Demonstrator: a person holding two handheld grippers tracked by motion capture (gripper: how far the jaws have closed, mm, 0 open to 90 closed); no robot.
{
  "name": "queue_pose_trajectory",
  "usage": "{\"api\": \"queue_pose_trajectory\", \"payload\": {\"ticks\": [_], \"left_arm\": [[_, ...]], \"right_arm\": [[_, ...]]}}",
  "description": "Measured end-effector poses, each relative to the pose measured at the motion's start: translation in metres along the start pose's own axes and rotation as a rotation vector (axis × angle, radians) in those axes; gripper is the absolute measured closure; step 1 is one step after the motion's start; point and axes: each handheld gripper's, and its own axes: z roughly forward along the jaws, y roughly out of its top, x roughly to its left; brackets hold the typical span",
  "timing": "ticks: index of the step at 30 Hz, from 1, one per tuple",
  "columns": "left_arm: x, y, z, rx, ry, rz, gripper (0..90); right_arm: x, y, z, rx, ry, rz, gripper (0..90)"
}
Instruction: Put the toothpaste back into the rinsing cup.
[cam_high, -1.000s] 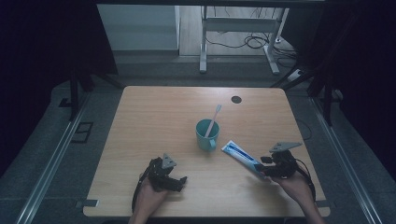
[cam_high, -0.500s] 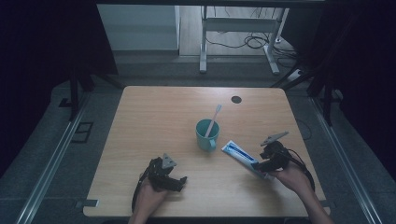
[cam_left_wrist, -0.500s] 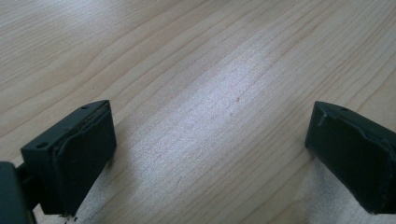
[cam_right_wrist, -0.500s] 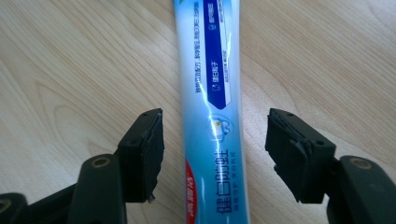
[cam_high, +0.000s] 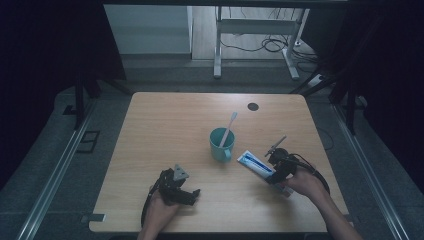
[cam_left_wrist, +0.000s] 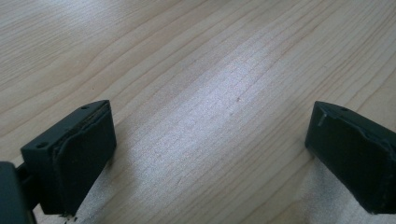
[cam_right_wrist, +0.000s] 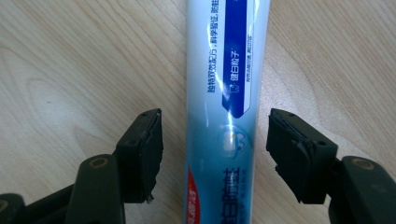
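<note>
The right gripper (cam_right_wrist: 215, 154), lower right of the high view, stood spread astride the toothpaste tube (cam_right_wrist: 226, 93), neither jaw touching it. The tube (cam_high: 255, 164) lay just right of the cup (cam_high: 221, 144). The left gripper (cam_high: 181, 189), lower centre-left, gaped over bare table (cam_left_wrist: 196, 70).

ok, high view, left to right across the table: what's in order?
left gripper → teal cup holding a toothbrush → toothpaste tube → right gripper, jaws either side of the tube.
</note>
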Motion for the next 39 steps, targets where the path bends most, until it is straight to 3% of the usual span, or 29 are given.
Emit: {"api": "queue_pose_trajectory", "payload": {"ticks": [14,22,23,29,32,33,39], "left_arm": [[0.0,0.0,0.0,0.0,0.0,-0.001,1.9],[0.0,0.0,0.0,0.0,0.0,0.0,1.9],[0.0,0.0,0.0,0.0,0.0,0.0,1.9],[0.0,0.0,0.0,0.0,0.0,0.001,1.9],[0.0,0.0,0.0,0.0,0.0,0.001,1.9],[0.0,0.0,0.0,0.0,0.001,0.002,1.9],[0.0,0.0,0.0,0.0,0.0,0.003,1.9]], "right_arm": [[0.001,0.03,0.018,0.183,-0.029,-0.008,40.1],[0.003,0.039,0.023,0.239,-0.044,-0.029,46.4],[0.002,0.041,0.024,0.248,-0.04,-0.015,47.5],[0.0,0.043,0.025,0.262,-0.031,-0.002,49.4],[-0.002,0.042,0.025,0.256,-0.018,0.025,55.2],[-0.003,0.042,0.022,0.247,-0.011,0.027,61.8],[-0.003,0.04,0.017,0.23,-0.008,0.046,68.7]]}}
